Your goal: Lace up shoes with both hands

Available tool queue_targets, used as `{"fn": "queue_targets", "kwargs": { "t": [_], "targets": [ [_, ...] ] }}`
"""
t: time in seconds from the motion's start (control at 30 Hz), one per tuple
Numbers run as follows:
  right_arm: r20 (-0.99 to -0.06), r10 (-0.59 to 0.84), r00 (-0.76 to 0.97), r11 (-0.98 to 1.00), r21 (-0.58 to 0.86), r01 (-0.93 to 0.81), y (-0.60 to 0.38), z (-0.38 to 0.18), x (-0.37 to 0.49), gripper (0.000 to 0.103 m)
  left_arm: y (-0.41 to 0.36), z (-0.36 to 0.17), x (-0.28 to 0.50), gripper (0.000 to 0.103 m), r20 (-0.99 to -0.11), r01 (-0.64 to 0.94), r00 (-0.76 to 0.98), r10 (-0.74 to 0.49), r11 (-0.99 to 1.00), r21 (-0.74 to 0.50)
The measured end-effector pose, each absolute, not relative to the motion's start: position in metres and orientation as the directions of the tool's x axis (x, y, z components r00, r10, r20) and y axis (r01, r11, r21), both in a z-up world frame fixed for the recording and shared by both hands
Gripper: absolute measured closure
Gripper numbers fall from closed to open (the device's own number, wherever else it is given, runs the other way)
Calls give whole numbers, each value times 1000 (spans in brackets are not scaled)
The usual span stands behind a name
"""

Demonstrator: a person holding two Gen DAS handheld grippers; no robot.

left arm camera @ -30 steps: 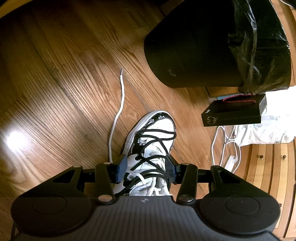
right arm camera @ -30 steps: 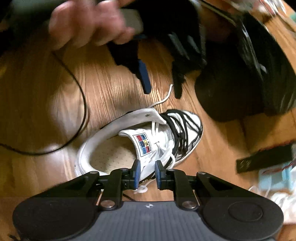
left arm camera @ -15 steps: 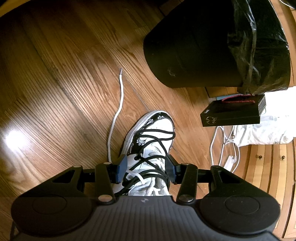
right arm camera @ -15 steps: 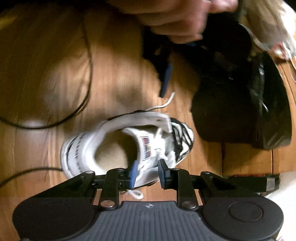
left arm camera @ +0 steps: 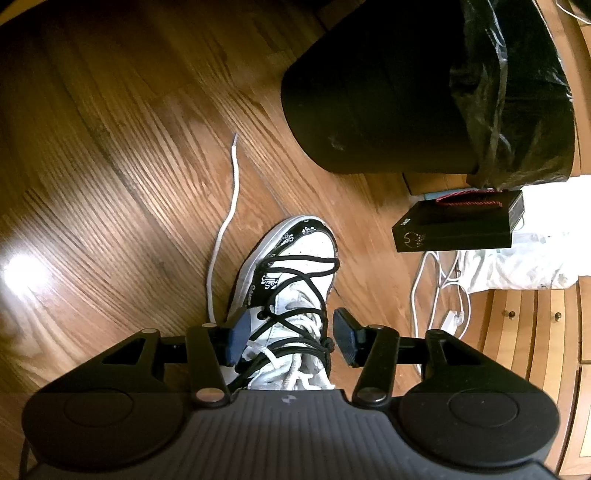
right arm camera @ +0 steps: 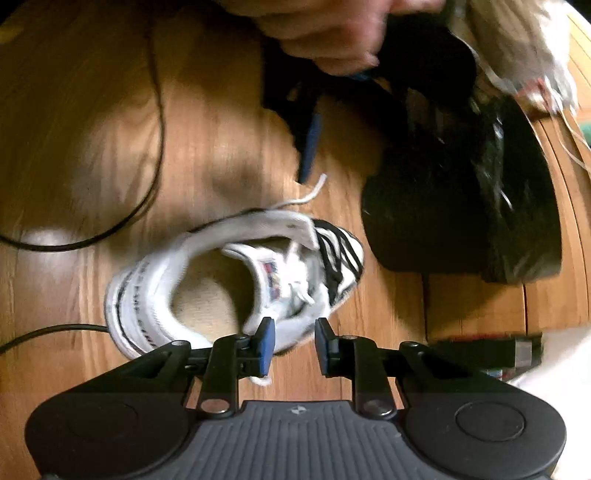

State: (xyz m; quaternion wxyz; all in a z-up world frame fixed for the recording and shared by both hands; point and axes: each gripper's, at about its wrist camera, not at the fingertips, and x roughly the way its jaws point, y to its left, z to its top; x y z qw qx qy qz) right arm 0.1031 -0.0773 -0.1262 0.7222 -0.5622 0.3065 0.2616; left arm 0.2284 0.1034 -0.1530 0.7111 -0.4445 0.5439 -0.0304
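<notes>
A white and black sneaker (left arm camera: 295, 258) stands on the wood floor, toe pointing away, with black lace (left arm camera: 295, 280) crisscrossed over its tongue. A white lace (left arm camera: 225, 221) trails from it across the floor to the left. My left gripper (left arm camera: 290, 336) hovers over the laced throat, its jaws opening a little, the pads clear of the shoe. In the right wrist view the sneaker (right arm camera: 147, 295) shows its heel opening. My right gripper (right arm camera: 293, 343) is open at the shoe's near side with nothing pinched. A loose white lace end (right arm camera: 260, 380) lies by its left finger. The left gripper's blue finger (right arm camera: 310, 147) hangs above, under a hand (right arm camera: 332, 33).
A black bin with a plastic liner (left arm camera: 388, 92) stands just beyond the toe. A black gift bag (left arm camera: 458, 229), white cables (left arm camera: 436, 288) and wooden drawers (left arm camera: 535, 332) are at the right. A thin black cable (right arm camera: 147, 147) loops over the floor left of the shoe.
My right gripper's jaws have widened from nearly shut, and its view has swung and blurred, so the shoe sits more left. The left view is almost the same, with the jaws slightly wider.
</notes>
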Motion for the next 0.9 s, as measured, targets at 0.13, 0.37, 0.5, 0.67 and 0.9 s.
{"fn": "queue_targets", "kwargs": {
  "t": [0.13, 0.37, 0.5, 0.67, 0.9],
  "targets": [
    [-782, 45, 622, 355, -569, -742, -81, -115, 117, 76, 103, -153, 228, 50, -749, -440, 406, -524, 606, -663],
    [-748, 138, 649, 259, -605, -753, -61, -112, 103, 70, 103, -154, 229, 50, -748, -442, 408, -523, 604, -663],
    [-813, 71, 578, 220, -553, -804, -60, -128, 108, 73, 104, -154, 230, 50, -746, -442, 410, -524, 601, -665],
    [-823, -22, 567, 190, -560, -806, -49, -132, 116, 72, 104, -153, 230, 50, -744, -438, 412, -527, 601, -669],
    [-854, -121, 506, 169, -520, -837, -40, -139, 124, 71, 106, -151, 230, 50, -739, -438, 417, -529, 595, -674]
  ]
}}
